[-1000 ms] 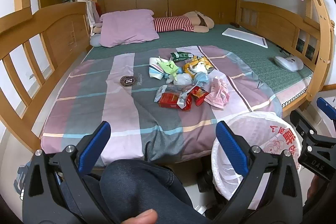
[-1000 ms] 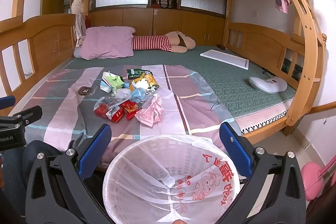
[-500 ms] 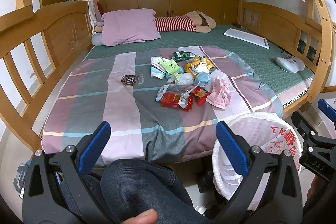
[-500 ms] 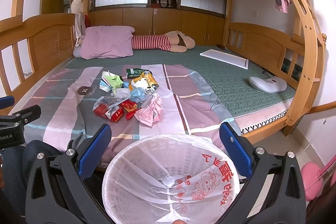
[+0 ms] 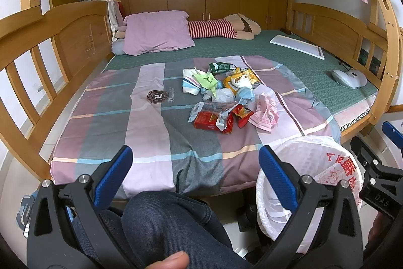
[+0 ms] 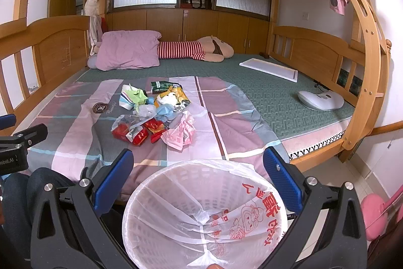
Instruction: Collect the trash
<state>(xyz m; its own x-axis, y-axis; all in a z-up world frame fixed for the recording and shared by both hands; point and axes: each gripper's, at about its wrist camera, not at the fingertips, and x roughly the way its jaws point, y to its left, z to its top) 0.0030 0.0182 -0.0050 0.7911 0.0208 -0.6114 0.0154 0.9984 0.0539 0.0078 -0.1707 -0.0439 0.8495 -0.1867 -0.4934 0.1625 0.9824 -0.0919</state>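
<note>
The left gripper (image 5: 195, 173) hovers with its blue-padded jaws spread wide and nothing between them, above the person's knee (image 5: 166, 213) in dark jeans. The right gripper (image 6: 197, 177) is likewise wide apart and empty, poised over the white waste basket (image 6: 252, 175) lined with a thin plastic bag printed in red; the basket stands on the floor just beside the near edge of the bed.

The trash pile (image 5: 226, 97) lies in the middle of a striped pink, grey and lilac blanket (image 5: 141, 117), well apart from both grippers. At its near side sit red packets (image 5: 209, 121) partly wrapped in clear plastic, with a crumpled pink wrapper (image 5: 265, 112) just to the right of them. Behind these are a blue crumpled piece, a white tissue wad, a yellow snack bag (image 5: 239, 80), a green wrapper (image 5: 221, 67) at the far edge, and a striped paper cup (image 5: 190, 85) with lime-green paper tucked against it (the smaller scraps are too jumbled to tell apart).

Farther back on the green mattress rest a lilac pillow (image 5: 157, 33), a plush toy in red and white stripes (image 5: 221, 28), a flat white board (image 5: 296, 46) and a white rounded device (image 5: 348, 78) by the wooden rail
</note>
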